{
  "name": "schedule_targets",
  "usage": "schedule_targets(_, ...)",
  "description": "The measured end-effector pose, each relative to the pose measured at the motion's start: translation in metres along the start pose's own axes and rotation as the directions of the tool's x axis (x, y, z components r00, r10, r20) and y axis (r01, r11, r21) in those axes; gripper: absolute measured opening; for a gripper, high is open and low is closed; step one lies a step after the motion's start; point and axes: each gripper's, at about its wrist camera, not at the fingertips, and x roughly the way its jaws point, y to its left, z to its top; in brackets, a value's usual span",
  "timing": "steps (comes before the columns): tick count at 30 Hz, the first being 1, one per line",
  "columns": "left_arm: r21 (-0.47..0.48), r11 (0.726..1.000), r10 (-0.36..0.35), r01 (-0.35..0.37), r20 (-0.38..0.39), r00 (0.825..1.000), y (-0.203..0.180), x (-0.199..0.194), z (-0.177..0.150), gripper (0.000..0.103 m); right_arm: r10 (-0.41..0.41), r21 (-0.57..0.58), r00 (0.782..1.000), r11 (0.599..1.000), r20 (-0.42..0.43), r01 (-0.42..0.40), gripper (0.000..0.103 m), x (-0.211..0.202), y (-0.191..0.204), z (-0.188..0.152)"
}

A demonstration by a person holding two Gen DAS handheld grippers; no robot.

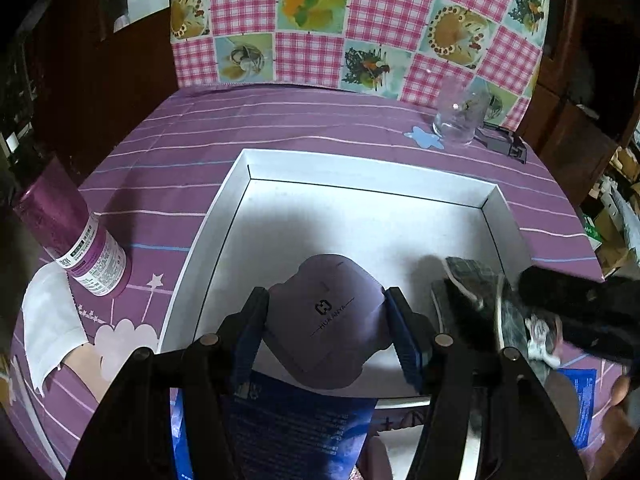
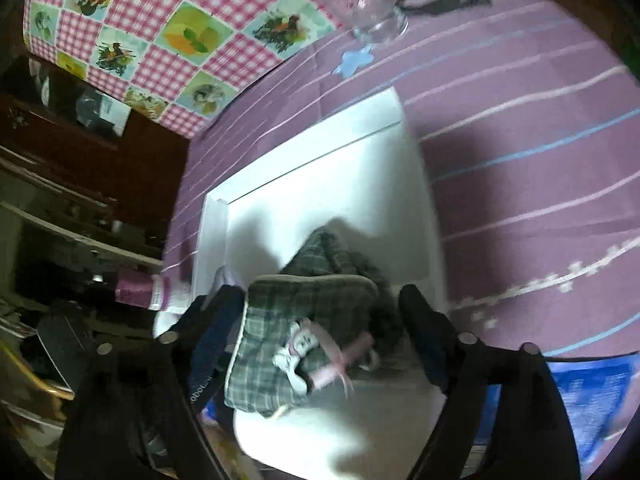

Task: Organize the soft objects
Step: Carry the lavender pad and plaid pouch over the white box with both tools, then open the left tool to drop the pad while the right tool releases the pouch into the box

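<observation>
Left tool (image 1: 326, 328) pinching lilac pouch (image 1: 328, 320) low over white box (image 1: 360, 168) floor, near its front wall. Right tool (image 2: 320, 328) spread, pads off plaid slipper (image 2: 288, 344), lying inside box by its right wall. Risks: pouch released too early, landing on front rim and tipping out; spread right tool snagging slipper's pink bow on withdrawal. Box mid-table on purple striped cloth (image 1: 280, 120); glass (image 1: 460, 116) at far right corner, canister (image 1: 80, 240) at left edge. Dim cluttered room, checked cloth behind.
</observation>
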Motion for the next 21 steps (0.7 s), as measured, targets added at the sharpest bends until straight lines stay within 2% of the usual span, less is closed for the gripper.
schedule_targets(2,-0.008,1.000,-0.010,0.010,-0.008,1.000,0.001,0.002,0.000,0.059,-0.036,-0.039,0.998,0.999,0.044,0.038,0.084,-0.008,0.004,0.001)
schedule_targets(6,-0.019,0.999,-0.032,0.032,-0.037,0.999,0.002,0.009,-0.001,0.059,-0.085,-0.090,0.994,0.992,0.069,0.091,0.084,-0.014,0.010,0.002)
schedule_targets(7,-0.017,0.999,-0.028,0.027,-0.038,0.999,0.002,0.009,-0.002,0.059,-0.087,-0.100,0.993,0.991,0.075,0.094,0.081,-0.016,0.011,0.002)
schedule_targets(8,-0.016,1.000,-0.022,0.021,-0.039,0.999,0.002,0.010,-0.002,0.059,-0.080,-0.112,0.993,0.990,0.088,0.090,0.067,-0.018,0.013,0.002)
schedule_targets(10,-0.017,1.000,-0.017,0.017,-0.042,0.999,0.001,0.012,-0.002,0.059,-0.068,-0.137,0.994,0.987,0.088,0.080,0.050,-0.020,0.015,0.001)
schedule_targets(13,-0.020,1.000,-0.024,0.023,-0.048,0.999,0.000,0.015,-0.003,0.059,-0.025,-0.172,0.997,0.984,0.079,0.038,0.037,-0.010,0.018,-0.003)
schedule_targets(15,-0.013,0.999,-0.031,0.031,-0.046,0.998,-0.003,0.015,-0.004,0.059,-0.006,-0.191,0.997,0.981,0.081,0.021,0.037,0.004,0.018,-0.007)
schedule_targets(18,0.020,0.999,-0.037,0.038,-0.045,0.998,-0.014,0.016,-0.007,0.059,-0.029,-0.202,0.998,0.979,0.062,0.041,0.033,0.019,0.016,-0.010)
schedule_targets(21,0.056,0.995,-0.077,0.081,-0.060,0.995,-0.026,0.019,-0.010,0.060,-0.056,-0.169,0.998,0.984,-0.022,0.051,0.033,0.030,0.013,-0.009)
